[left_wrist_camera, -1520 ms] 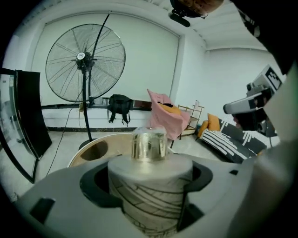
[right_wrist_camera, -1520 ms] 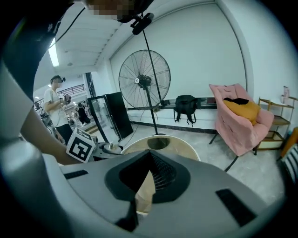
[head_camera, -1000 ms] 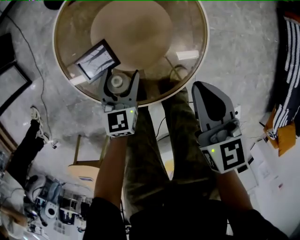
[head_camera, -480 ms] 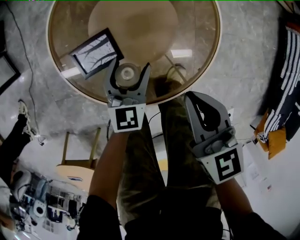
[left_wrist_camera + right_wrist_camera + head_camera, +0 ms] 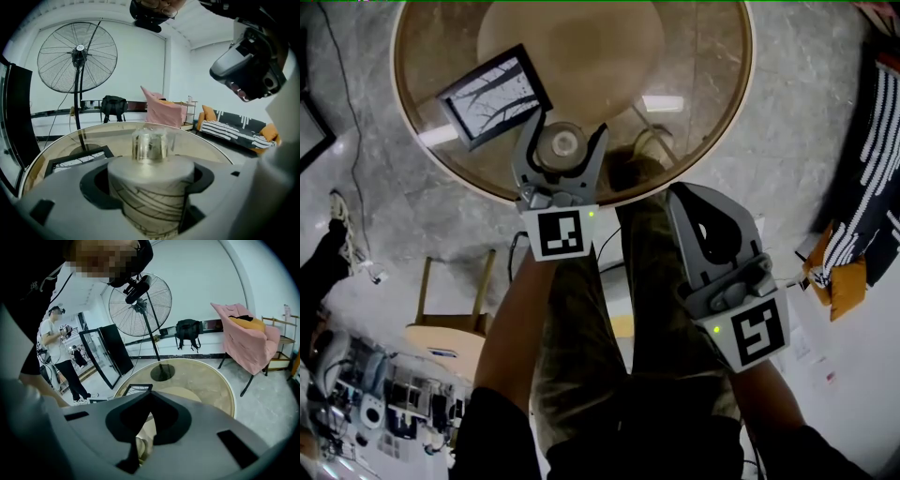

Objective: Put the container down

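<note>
A pale round container [image 5: 561, 147] with dark line markings and a clear knob [image 5: 149, 145] on its lid sits upright between the jaws of my left gripper [image 5: 565, 131], which is shut on it. In the head view it is over the near edge of the round glass table [image 5: 733, 112]; whether it touches the glass I cannot tell. A black picture frame [image 5: 495, 97] lies on the table just left of the container. My right gripper [image 5: 695, 192] is shut with nothing in it, held off the table over the person's legs.
A wooden stool [image 5: 450, 314] stands on the floor at lower left. A striped sofa [image 5: 862, 187] is at the right. A large floor fan [image 5: 77, 58] and a pink-covered chair [image 5: 161, 112] stand beyond the table. A person [image 5: 61, 357] stands at the left.
My left gripper has carried the container forward, farther over the table's edge and closer to the picture frame. The right gripper has hardly moved.
</note>
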Demonstrator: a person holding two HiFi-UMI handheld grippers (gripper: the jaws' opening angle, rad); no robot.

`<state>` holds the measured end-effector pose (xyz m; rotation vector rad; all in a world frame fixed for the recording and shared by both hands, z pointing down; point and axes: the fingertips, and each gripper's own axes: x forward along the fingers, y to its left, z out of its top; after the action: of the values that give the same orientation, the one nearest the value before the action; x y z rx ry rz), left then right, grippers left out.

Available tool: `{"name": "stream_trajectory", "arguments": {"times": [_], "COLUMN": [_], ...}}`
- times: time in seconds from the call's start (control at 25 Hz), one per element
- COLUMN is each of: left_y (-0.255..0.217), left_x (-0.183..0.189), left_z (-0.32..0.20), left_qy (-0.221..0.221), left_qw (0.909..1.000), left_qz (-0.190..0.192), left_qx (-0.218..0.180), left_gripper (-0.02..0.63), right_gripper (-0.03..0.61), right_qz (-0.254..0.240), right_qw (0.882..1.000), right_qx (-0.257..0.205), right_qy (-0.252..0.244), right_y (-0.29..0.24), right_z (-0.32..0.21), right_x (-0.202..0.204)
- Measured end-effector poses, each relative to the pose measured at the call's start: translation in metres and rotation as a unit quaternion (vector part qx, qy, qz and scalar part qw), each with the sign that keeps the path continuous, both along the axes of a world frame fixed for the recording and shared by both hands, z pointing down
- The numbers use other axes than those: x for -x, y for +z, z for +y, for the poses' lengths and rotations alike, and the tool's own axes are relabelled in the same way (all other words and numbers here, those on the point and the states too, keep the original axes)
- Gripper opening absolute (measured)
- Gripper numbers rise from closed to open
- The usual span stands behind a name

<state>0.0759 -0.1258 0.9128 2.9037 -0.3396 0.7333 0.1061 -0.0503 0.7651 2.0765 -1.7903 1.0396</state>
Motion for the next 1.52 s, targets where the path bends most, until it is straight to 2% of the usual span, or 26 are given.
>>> {"name": "stream_trajectory", "arguments": {"times": [0.6, 0.84, 1.08, 1.2, 1.32, 1.44, 1.52], "left_y": [0.010, 0.018, 0.022, 0.017, 0.008, -0.016, -0.055], "left_x": [0.030, 0.045, 0.054, 0.073, 0.099, 0.123, 0.134], "left_z": [0.016, 0.024, 0.026, 0.031, 0.042, 0.052, 0.057], "left_qy": [0.038, 0.062, 0.061, 0.066, 0.086, 0.104, 0.110], "left_qw": [0.9980, 0.9946, 0.9948, 0.9946, 0.9913, 0.9872, 0.9869], "left_qz": [-0.050, -0.077, -0.081, -0.080, -0.098, -0.111, -0.098], "left_qx": [-0.006, -0.031, -0.016, -0.007, 0.018, 0.049, 0.066], "left_gripper": [0.348, 0.348, 0.353, 0.370, 0.374, 0.374, 0.374], "right_gripper": [0.021, 0.021, 0.021, 0.021, 0.021, 0.021, 0.021], "right_qz": [0.005, 0.018, 0.032, 0.037, 0.033, 0.020, 0.023], "right_qw": [1.000, 1.000, 0.999, 0.999, 0.998, 0.998, 0.998], "right_qx": [-0.007, -0.017, -0.022, -0.023, -0.023, -0.029, -0.032], "right_qy": [0.002, 0.001, 0.016, 0.032, 0.038, 0.053, 0.059], "right_y": [-0.007, -0.019, -0.029, -0.041, -0.055, -0.074, -0.097], "right_z": [0.008, 0.009, 0.015, 0.018, 0.022, 0.023, 0.023], "right_x": [0.000, 0.001, -0.011, -0.016, -0.018, -0.027, -0.031]}}
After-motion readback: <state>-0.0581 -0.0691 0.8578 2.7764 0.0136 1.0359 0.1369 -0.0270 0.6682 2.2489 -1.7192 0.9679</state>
